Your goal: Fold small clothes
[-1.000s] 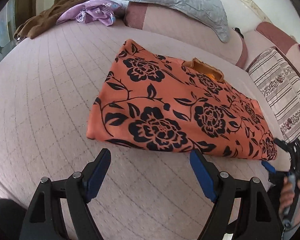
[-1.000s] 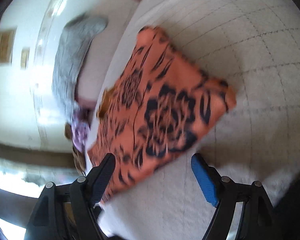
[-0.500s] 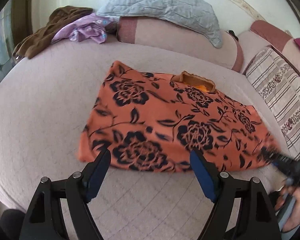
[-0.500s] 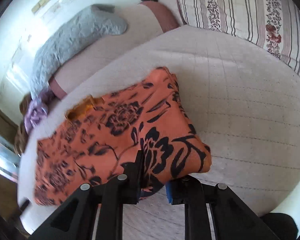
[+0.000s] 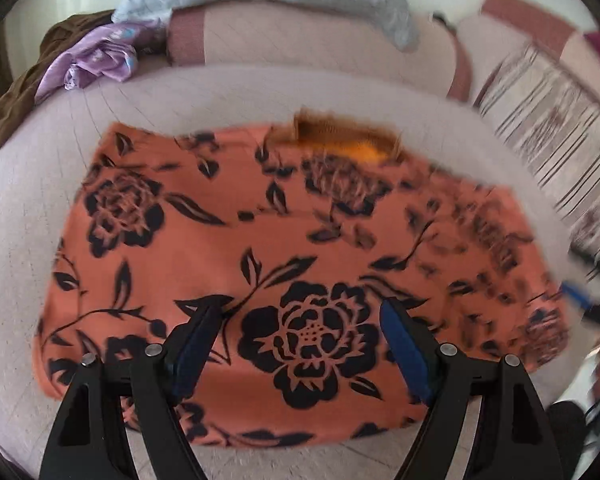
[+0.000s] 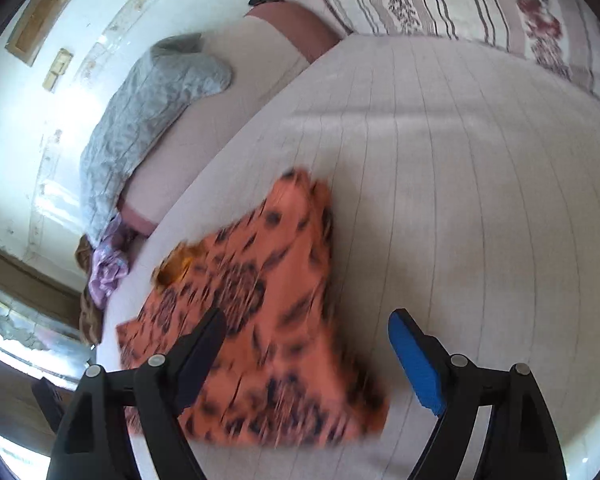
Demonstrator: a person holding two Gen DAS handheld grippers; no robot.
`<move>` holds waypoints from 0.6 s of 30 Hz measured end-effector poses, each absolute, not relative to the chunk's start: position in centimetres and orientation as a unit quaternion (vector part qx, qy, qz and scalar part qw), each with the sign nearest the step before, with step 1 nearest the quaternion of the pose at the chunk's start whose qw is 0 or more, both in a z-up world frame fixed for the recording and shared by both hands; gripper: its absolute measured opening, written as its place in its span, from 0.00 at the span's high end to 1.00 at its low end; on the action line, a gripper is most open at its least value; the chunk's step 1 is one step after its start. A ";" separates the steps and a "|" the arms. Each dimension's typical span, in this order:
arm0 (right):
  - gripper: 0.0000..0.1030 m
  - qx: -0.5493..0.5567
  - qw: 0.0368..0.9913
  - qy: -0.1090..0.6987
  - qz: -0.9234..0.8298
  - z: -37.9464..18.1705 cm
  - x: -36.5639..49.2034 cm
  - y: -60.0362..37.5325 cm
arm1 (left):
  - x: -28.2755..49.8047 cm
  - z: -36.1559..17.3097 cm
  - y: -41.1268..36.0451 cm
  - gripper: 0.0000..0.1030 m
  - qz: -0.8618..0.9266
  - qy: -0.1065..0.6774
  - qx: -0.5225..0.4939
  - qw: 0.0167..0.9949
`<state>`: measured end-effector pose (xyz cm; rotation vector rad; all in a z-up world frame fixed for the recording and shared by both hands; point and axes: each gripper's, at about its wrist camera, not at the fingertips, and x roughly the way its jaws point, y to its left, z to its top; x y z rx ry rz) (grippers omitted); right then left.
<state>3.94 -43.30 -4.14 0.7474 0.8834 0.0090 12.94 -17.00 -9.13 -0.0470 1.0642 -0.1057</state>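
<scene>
Lying folded on the bed (image 5: 28, 184), orange floral garment (image 5: 284, 236); left claw (image 5: 300, 320) wide, right claw (image 6: 306, 332) opening, both empty.

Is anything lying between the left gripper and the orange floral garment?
Nothing visible. The left gripper hangs open directly over the near part of the orange floral garment, with only air between. The purple clothes sit far off by the pillows.

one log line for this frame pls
stage: mid-fold | garment: flat on bed, not held | left gripper: open, over garment | right gripper: opening, nothing between jaws
</scene>
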 end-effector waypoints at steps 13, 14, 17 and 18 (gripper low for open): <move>0.86 0.149 0.854 0.497 0.022 -6.1 16.1 -40.2 | 13.0 -10.2 -18.7 0.15 -0.041 0.504 0.038 0.862; 0.89 0.123 0.869 0.480 0.007 -4.8 15.9 -39.7 | 13.0 -10.3 -18.8 0.15 -0.040 0.504 0.039 0.862; 0.87 0.133 0.861 0.491 -0.018 -5.1 16.2 -40.1 | 13.0 -10.3 -18.8 0.15 -0.040 0.507 0.039 0.860; 0.72 0.141 0.854 0.500 -0.031 -5.9 16.3 -40.5 | 13.0 -10.3 -18.8 0.15 -0.041 0.508 0.040 0.859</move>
